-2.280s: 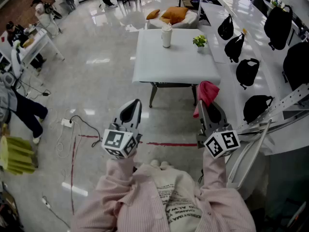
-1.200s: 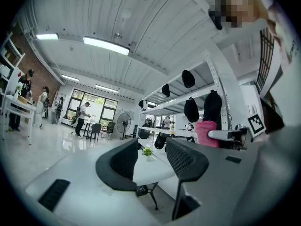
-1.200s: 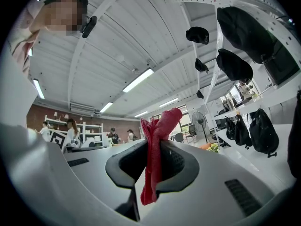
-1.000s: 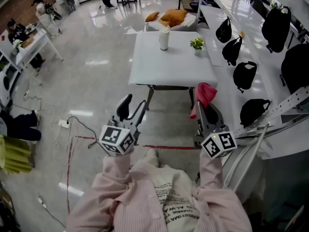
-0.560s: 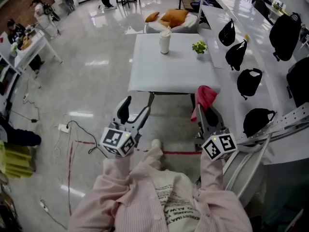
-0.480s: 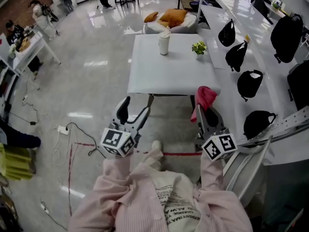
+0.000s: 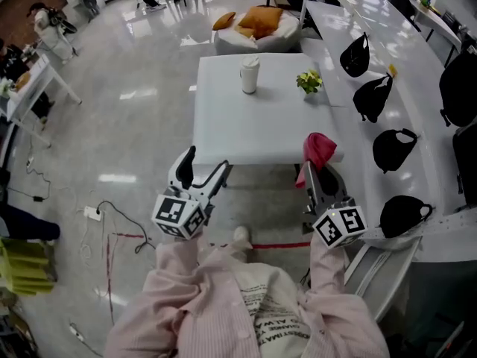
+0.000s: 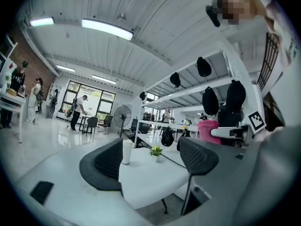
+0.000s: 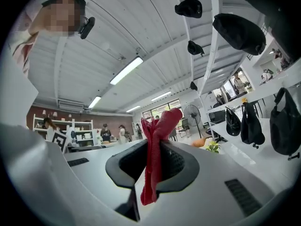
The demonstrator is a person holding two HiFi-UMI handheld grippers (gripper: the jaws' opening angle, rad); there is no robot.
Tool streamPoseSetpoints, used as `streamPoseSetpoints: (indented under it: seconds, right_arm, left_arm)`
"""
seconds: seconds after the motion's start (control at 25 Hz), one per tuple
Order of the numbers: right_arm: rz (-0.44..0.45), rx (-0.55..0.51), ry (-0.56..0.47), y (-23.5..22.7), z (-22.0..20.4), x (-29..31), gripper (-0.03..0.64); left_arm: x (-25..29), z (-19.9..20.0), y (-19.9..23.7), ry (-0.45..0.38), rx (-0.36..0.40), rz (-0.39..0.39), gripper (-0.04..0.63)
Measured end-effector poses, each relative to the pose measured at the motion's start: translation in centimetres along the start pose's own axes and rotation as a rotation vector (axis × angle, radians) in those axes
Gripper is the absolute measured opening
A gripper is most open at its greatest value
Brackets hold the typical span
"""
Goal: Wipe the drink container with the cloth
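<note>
The drink container (image 7: 248, 74), a white lidded cup, stands at the far side of the white table (image 7: 253, 136); it also shows in the left gripper view, as the cup (image 8: 126, 151). My left gripper (image 7: 206, 164) hovers at the table's near edge. Its jaws have just been opening and stand wide in the left gripper view (image 8: 150, 163), with nothing between them. My right gripper (image 7: 322, 171) is shut on a red cloth (image 7: 319, 150) by the table's near right corner. The cloth (image 9: 153, 159) sticks up and hangs down between the pads.
A small potted plant (image 7: 308, 82) stands to the right of the cup. Black bags (image 7: 356, 54) lie on the long white shelf at the right. Orange cushions (image 7: 257, 21) sit beyond the table. A red floor line (image 7: 276, 245) and a cable (image 7: 112, 207) lie below.
Both grippers have moved forward to the table's near edge. The left jaws went from nearly together to wide apart. The right gripper still holds the red cloth.
</note>
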State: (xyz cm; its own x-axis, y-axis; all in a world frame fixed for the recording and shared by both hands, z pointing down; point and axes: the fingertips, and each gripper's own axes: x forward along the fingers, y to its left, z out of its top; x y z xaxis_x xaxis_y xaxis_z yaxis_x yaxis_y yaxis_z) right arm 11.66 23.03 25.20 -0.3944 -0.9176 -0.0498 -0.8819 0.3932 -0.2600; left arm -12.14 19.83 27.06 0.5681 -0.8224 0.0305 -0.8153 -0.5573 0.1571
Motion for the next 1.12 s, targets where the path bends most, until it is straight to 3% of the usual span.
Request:
streamPoseSetpoints:
  seconds: [0.32,0.84,1.12]
  right_arm:
    - [-0.022,-0.003,-0.002,-1.5,-0.3,5.0,0.048]
    - [-0.031,0.02,0.045,-3.4,-2.0,8.9,0.048]
    - [-0.002,0.026,0.071,-7.3,-2.2,15.5,0.048]
  left_arm:
    - [4.9,-0.1,4.2,0.01,-0.012,-0.034,0.351]
    - [8.7,-2.1,6.3,0.056,-0.06,-0.062,0.353]
    - [14.7,-3.1,8.9,0.113,-0.032,-0.074,0.351]
